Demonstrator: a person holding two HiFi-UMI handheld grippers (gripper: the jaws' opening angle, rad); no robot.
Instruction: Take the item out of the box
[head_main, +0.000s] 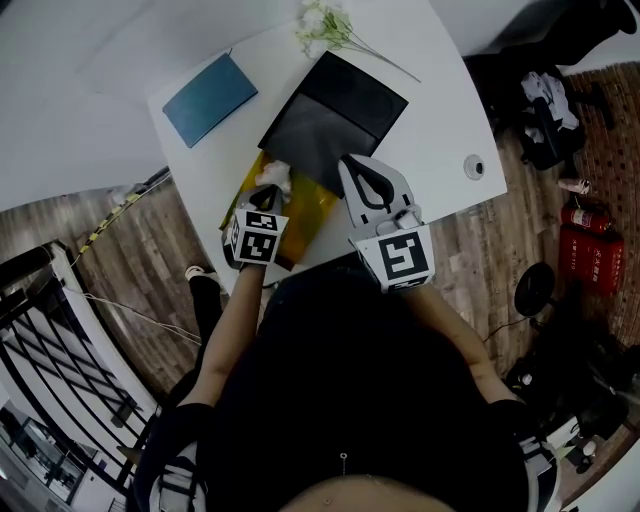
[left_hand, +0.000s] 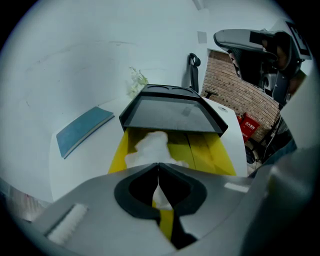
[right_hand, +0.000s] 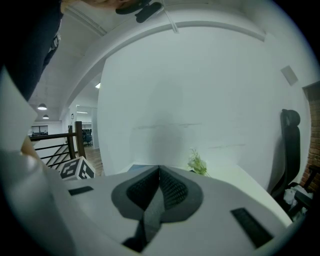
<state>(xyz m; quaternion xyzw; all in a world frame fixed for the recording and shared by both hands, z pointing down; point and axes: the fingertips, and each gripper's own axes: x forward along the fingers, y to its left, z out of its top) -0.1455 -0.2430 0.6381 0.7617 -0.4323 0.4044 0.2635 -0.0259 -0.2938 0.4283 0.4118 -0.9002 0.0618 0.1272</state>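
So the left hand-held gripper (left_hand: 158, 165) is pinching the white crumpled item (left_hand: 150, 147), which is sitting in the yellow box (left_hand: 212, 150) with its black lid (left_hand: 172, 115) flipped back, probably for access. The right hand-held gripper (right_hand: 159, 170) is idling near the box, pressed together on nothing.

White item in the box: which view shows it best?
Left gripper view: the white item lies whole in the yellow box, a fold of it pinched in the left gripper's shut jaws. Head view shows only a small patch beside that gripper. Right gripper view faces the wall and misses it.
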